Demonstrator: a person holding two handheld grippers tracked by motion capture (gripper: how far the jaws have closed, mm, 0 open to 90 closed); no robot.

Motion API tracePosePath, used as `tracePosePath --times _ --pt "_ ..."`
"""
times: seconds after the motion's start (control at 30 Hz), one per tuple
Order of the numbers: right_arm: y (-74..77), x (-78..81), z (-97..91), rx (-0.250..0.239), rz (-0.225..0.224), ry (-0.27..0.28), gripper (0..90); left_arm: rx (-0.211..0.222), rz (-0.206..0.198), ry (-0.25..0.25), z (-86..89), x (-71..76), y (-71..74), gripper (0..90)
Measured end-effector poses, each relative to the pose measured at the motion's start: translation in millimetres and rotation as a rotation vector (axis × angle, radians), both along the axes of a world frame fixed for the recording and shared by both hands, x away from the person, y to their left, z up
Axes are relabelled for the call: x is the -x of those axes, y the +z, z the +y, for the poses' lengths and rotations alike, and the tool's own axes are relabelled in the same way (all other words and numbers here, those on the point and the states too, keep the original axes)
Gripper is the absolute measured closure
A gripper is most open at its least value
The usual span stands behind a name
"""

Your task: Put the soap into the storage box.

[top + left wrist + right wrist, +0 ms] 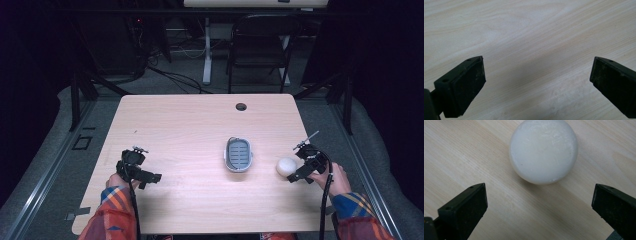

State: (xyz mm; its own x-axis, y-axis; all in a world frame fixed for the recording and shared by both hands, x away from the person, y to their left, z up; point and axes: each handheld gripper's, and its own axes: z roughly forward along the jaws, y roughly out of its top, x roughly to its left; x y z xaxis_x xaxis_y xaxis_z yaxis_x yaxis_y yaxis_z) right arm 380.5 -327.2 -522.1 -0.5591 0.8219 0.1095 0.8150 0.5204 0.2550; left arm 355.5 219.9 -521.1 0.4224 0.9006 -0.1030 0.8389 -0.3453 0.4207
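We list one pale wood worktop (200, 125) carrying two items, with a round cable hole (241, 106) near its far edge.

Item one: a small grey oval dish (238, 154) with a ribbed insert, lying near the middle of the worktop, toward the person's right. We take it as our landmark.

Item two: a white rounded puck-like object (286, 166), resting flat on the worktop to the right of the dish and slightly nearer the person, apart from it.

Right gripper (298, 176): we see it just right of the white object, jaws spread wide; in the right gripper view the object (543, 151) sits beyond the jaw tips, centred between them and untouched.

Left gripper (150, 178): well to the left of the dish, low over the worktop, jaws wide apart with bare wood (536, 50) between them.

Both forearms wear plaid sleeves (112, 215). Beyond the worktop we note a dark folding chair (260, 45) on the floor.
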Motion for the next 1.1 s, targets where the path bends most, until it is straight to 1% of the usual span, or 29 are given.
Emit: tracePosePath --times 0.03,0.17,0.2,0.23,0.3,0.37,0.4,0.43,0.5,0.53,0.57,0.6,0.63,0.67,0.7,0.73,0.77,0.8,0.83,0.9,0.93,0.97,1.0,1.1 --pt "1.4 -1.4 -0.5 0.018 0.01 0.019 0.0 0.0 0.0 -0.002 0.1 0.1 0.0 0.0" --pt "2.6 -1.3 0.2 0.024 0.007 0.021 0.0 -0.002 0.0 -0.008 0.1 0.4 0.3 0.0" --pt "2.3 -1.1 0.7 0.027 0.002 0.018 0.0 -0.001 -0.003 -0.007 -0.1 0.5 0.4 0.0" --pt "0.1 0.2 1.8 0.015 -0.018 -0.001 0.0 0.004 -0.005 -0.003 -0.6 0.8 0.2 0.0" --pt "0.5 -0.2 2.6 0.017 -0.015 0.006 0.0 -0.001 -0.003 -0.01 -0.3 0.6 0.4 0.0" --pt "2.0 -1.0 4.1 0.024 -0.016 0.013 0.0 0.002 -0.003 -0.014 0.2 0.1 -0.1 0.0" --pt "5.9 -3.7 4.8 0.036 -0.01 0.03 0.0 0.009 -0.005 -0.012 -0.2 -0.5 -0.5 0.0" --pt "5.9 -3.7 4.8 0.036 -0.01 0.03 0.0 0.009 -0.005 -0.012 -0.2 -0.5 -0.5 0.0" --pt "6.5 -6.2 6.1 0.037 -0.021 0.036 0.0 0.004 -0.005 -0.022 -1.5 -1.9 -0.5 0.0" --pt "2.9 -4.6 7.7 0.002 -0.049 0.0 0.0 0.002 -0.001 -0.029 -3.5 -2.8 -0.5 0.0" --pt "2.9 -4.6 7.7 0.002 -0.049 0.0 0.0 0.002 -0.001 -0.029 -3.5 -2.8 -0.5 0.0" --pt "4.8 -6.6 7.5 0.03 -0.036 0.026 0.0 -0.001 -0.002 -0.033 -4.1 -3.3 -0.6 0.0" --pt "6.6 -7.8 7.6 0.047 -0.027 0.044 0.0 0.0 -0.001 -0.034 -4.9 -3.1 -0.5 0.0" --pt "7.0 -8.0 8.3 0.056 -0.033 0.044 0.0 -0.002 -0.005 -0.041 -5.4 -3.5 -0.6 0.0" --pt "7.0 -8.0 8.3 0.056 -0.033 0.044 0.0 -0.002 -0.005 -0.041 -5.4 -3.5 -0.6 0.0" --pt "4.5 -8.1 10.1 0.031 -0.06 0.025 0.0 -0.002 -0.001 -0.039 -6.3 -3.8 -0.5 0.0" --pt "6.8 -10.2 9.9 0.054 -0.039 0.045 0.0 -0.002 -0.001 -0.039 -6.3 -3.8 -0.5 0.0" --pt "3.1 -9.7 11.5 0.02 -0.063 0.022 0.0 -0.005 0.003 -0.046 -7.0 -4.0 -0.7 0.0" --pt "5.2 -12.0 11.0 0.047 -0.043 0.044 0.0 -0.005 0.003 -0.046 -7.0 -4.0 -0.7 0.0" --pt "4.2 -12.8 12.0 0.038 -0.047 0.041 0.0 -0.006 0.004 -0.048 -6.8 -4.3 -1.1 0.0" --pt "2.5 -12.9 13.3 0.019 -0.055 0.025 0.0 -0.004 0.003 -0.046 -6.6 -4.4 -1.0 0.0" --pt "1.7 -14.1 14.1 0.011 -0.058 0.026 0.0 -0.004 0.002 -0.046 -6.7 -4.5 -1.0 0.0" --pt "1.7 -17.4 15.7 0.035 -0.042 0.038 0.0 -0.006 0.005 -0.051 -6.9 -4.9 -1.2 0.0" --pt "-1.2 -20.1 17.4 0.028 -0.041 0.037 0.0 -0.006 0.005 -0.051 -7.1 -4.8 -1.3 0.0"
